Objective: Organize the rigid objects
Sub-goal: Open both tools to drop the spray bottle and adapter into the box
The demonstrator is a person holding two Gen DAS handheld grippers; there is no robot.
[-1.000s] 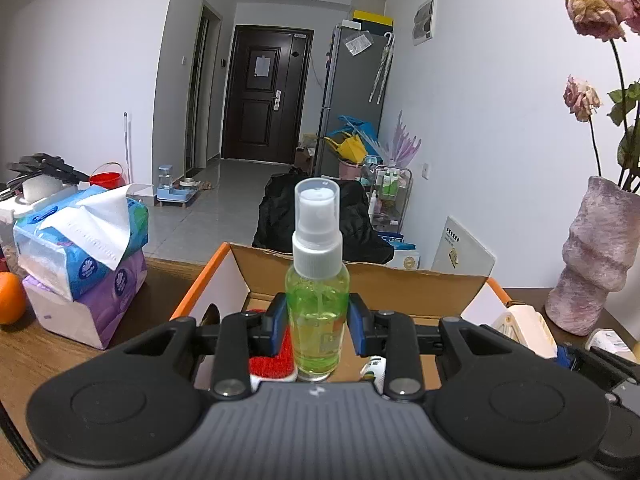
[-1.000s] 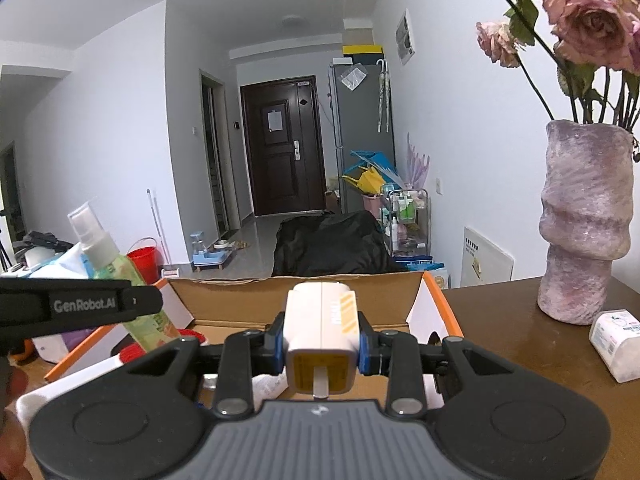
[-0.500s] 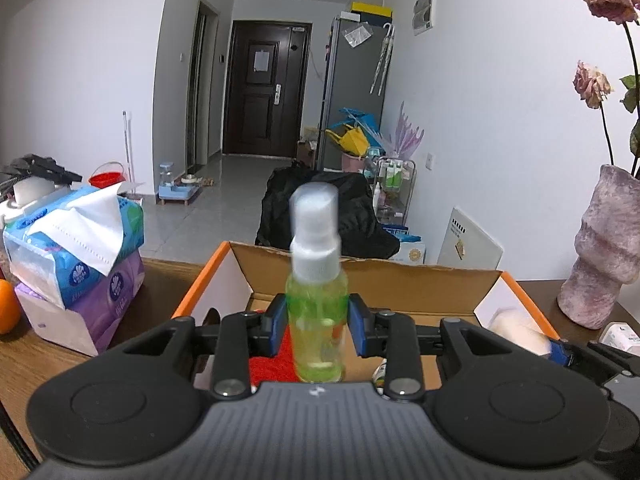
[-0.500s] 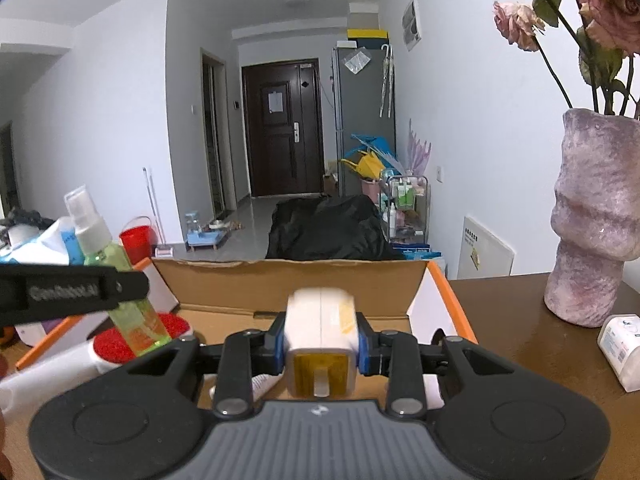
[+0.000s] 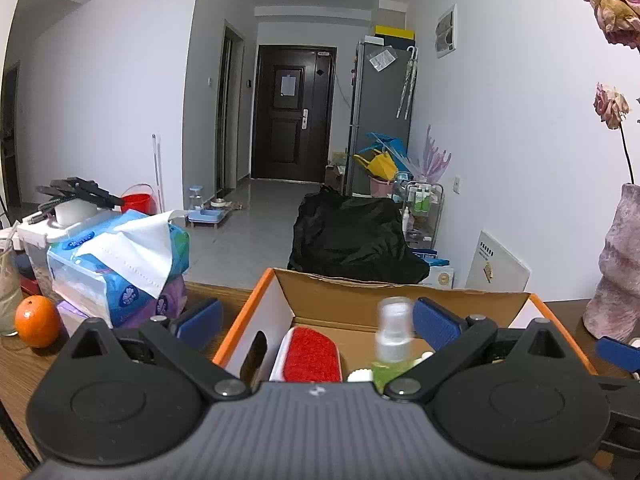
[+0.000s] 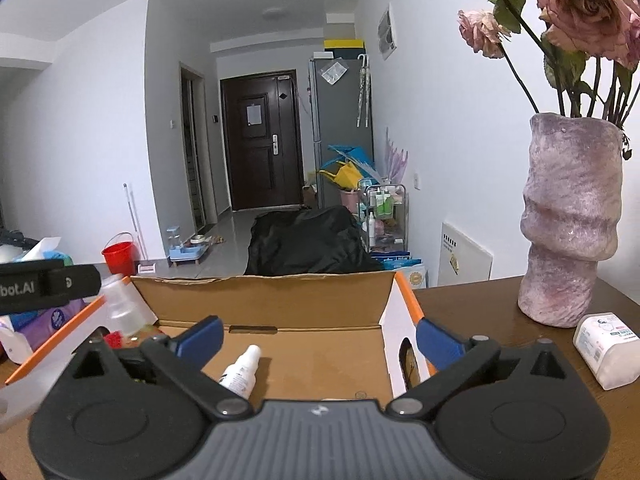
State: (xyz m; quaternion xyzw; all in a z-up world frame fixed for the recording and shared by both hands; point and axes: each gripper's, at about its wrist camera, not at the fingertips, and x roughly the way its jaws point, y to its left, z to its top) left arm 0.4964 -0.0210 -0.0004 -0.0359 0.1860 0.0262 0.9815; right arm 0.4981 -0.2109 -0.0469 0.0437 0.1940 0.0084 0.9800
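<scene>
Above the cardboard box [image 5: 404, 294], you are holding both grippers spread; the spray bottle [image 5: 394, 340] is standing upright just inside the left gripper's [image 5: 316, 320] right finger.

Right gripper [image 6: 319, 334] fingers spread (nothing between) above cardboard box [image 6: 264, 300].

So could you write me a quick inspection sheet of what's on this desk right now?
Surface: brown wooden table.
Job's things: open cardboard box holding a green spray bottle (blurred), a red brush and a small white bottle.
Clutter: tissue packs, orange, pink vase with dried roses, white container.
Grippers: left gripper open, nothing between its fingers; right gripper open, over the box.
Cables: nothing seen clearly.
Surroundings: dark door, grey fridge, black bag, red bucket.
</scene>
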